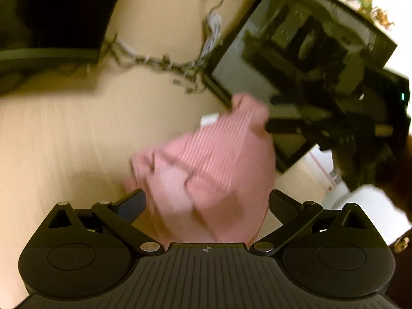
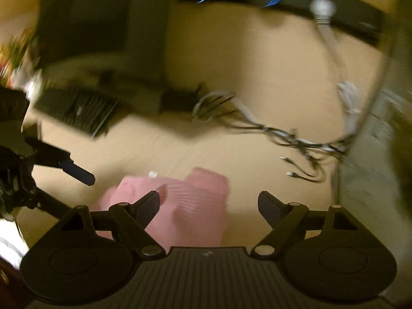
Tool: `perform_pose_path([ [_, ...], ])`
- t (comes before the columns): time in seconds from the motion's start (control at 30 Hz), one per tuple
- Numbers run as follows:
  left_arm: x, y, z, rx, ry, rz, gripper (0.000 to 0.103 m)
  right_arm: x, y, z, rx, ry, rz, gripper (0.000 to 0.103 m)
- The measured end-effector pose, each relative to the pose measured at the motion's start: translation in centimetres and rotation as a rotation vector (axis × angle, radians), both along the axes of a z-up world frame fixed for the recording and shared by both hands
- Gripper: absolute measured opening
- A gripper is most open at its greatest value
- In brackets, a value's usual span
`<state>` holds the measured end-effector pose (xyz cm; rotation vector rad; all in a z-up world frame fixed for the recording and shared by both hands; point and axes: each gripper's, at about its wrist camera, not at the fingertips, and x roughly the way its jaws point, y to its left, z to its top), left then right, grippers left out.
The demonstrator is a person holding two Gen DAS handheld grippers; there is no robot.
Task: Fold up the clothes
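Garment: pink ribbed garment [image 1: 206,170] lies bunched on the light wooden table [image 1: 64,134], a small white label [image 1: 209,119] showing at its far edge; both views are motion-blurred.
Left gripper [image 1: 206,203]: jaws spread wide, straddling the near part of the cloth with nothing clamped; whether the fingers touch the fabric cannot be told.
Right gripper [image 2: 208,203]: in its own view the jaws stand apart and hold nothing; the cloth sits under the left finger and the gap, while the right finger is over bare table.
Right gripper, seen from the left wrist view: its fingers reach the far upper edge of the garment near the label; contact cannot be confirmed through the blur.
Surroundings: tangle of cables [image 2: 296,139] and a dark monitor [image 1: 296,59] lie beyond the garment, apart from it.
Step in hand (judgement): likely taking hold of the heap to spread it before any fold.
Doing it well: pick two separate edge points, not the bulk; close each pair of jaws on one layer only; lift and draw the hands apart to flatten.
Risk: a drag towards the cables could snag them.
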<state>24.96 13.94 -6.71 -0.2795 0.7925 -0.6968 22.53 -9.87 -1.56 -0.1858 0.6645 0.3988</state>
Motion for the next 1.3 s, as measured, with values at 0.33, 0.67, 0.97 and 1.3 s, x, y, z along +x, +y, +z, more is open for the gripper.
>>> perform_pose_path([
  [0.33,6.6,-7.0,-0.5,0.343,-0.116,-0.023,0.103,-1.9,-1.8,-2.8,0.112,0.093,-0.133,0.052],
  [0.67,6.1,4.0,0.7,0.197,0.053,0.200,0.103,-4.1,-3.7,-6.9,0.215,0.272,-0.201,0.065],
  [0.97,9.1,-5.5,-0.3,0.131,0.040,-0.080,0.103,-0.4,-3.6,-10.2,0.394,0.459,-0.205,0.060],
  [1.3,3.8,-6.4,-3.0,-0.014,0.171,-0.029,0.103,5.5,-1.6,-3.4,0.121,0.050,-0.272,0.053],
])
